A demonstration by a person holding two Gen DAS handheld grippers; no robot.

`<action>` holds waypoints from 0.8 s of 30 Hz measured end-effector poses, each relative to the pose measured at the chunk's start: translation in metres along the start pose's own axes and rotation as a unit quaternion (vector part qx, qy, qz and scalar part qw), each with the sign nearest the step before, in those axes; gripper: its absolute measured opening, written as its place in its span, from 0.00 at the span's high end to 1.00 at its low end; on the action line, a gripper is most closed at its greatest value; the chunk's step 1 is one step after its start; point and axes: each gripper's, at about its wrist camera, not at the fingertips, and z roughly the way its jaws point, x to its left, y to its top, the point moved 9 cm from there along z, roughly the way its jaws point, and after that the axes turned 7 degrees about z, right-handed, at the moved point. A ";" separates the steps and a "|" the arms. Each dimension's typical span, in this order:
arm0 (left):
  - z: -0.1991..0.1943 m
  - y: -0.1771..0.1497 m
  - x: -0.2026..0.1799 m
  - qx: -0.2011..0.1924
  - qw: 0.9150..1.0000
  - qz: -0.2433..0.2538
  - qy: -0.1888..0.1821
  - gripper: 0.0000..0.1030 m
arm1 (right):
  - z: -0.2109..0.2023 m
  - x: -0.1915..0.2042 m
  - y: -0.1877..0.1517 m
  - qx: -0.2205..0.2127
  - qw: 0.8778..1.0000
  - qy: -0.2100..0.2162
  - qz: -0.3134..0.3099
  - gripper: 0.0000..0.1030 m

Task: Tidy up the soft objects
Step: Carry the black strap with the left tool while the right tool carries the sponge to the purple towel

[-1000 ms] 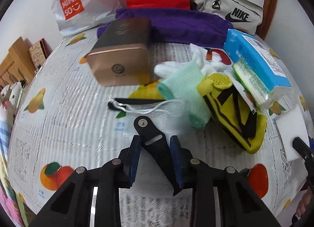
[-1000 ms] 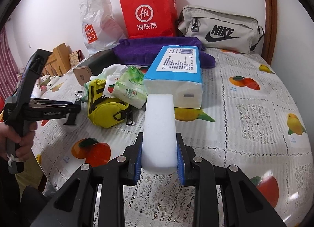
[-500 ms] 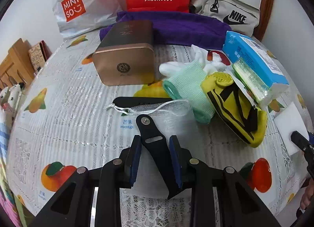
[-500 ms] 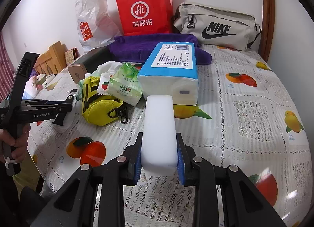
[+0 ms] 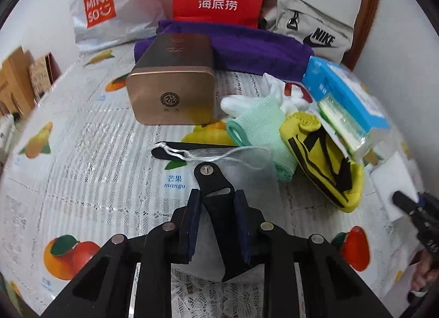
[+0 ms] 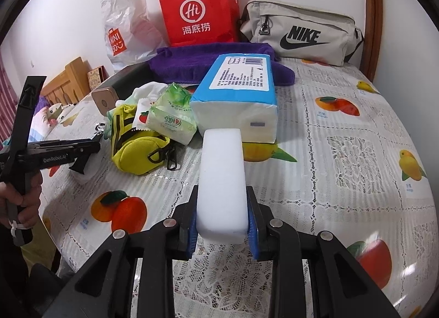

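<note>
Scene evenly, brightly lit; shadows soft. Strong fisheye bending, dark corners seen. Left view slightly blurred at edges; right view sharp.

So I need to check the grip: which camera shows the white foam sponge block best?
The right wrist view: the white foam sponge block fills the centre, clamped between the right gripper pads. The left wrist view catches only its far end at the right edge.
</note>
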 end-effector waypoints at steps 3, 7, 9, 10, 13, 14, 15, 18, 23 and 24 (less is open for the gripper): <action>-0.005 0.000 0.006 -0.005 1.000 -0.009 -0.002 0.78 | -0.003 0.001 0.002 0.000 1.000 -0.002 0.001 0.72; -0.015 0.001 0.014 -0.014 1.000 -0.019 -0.011 0.78 | -0.009 0.002 0.009 -0.005 1.000 -0.002 0.004 0.72; -0.020 0.003 0.016 -0.018 0.999 -0.023 -0.014 0.78 | -0.012 0.003 0.014 -0.009 1.000 -0.004 0.006 0.72; -0.023 0.006 0.019 -0.022 0.999 -0.024 -0.014 0.78 | -0.014 0.004 0.017 -0.010 1.000 -0.003 0.006 0.72; -0.032 0.014 0.023 -0.032 0.999 -0.029 -0.018 0.78 | -0.019 0.007 0.025 -0.015 1.000 -0.001 0.004 0.72; -0.035 0.017 0.024 -0.035 0.999 -0.031 -0.021 0.78 | -0.020 0.008 0.028 -0.018 1.000 -0.001 0.003 0.72; -0.037 0.020 0.026 -0.038 0.998 -0.033 -0.022 0.78 | -0.023 0.010 0.032 -0.020 1.000 -0.001 0.002 0.72; -0.043 0.029 0.030 -0.043 0.998 -0.035 -0.019 0.78 | -0.028 0.013 0.043 -0.027 1.000 0.001 -0.003 0.72; -0.047 0.045 0.036 -0.050 0.998 -0.040 -0.017 0.77 | -0.033 0.015 0.064 -0.035 0.999 0.002 -0.006 0.72; -0.047 0.047 0.037 -0.050 0.998 -0.040 -0.016 0.77 | -0.033 0.015 0.068 -0.036 0.999 0.004 -0.007 0.72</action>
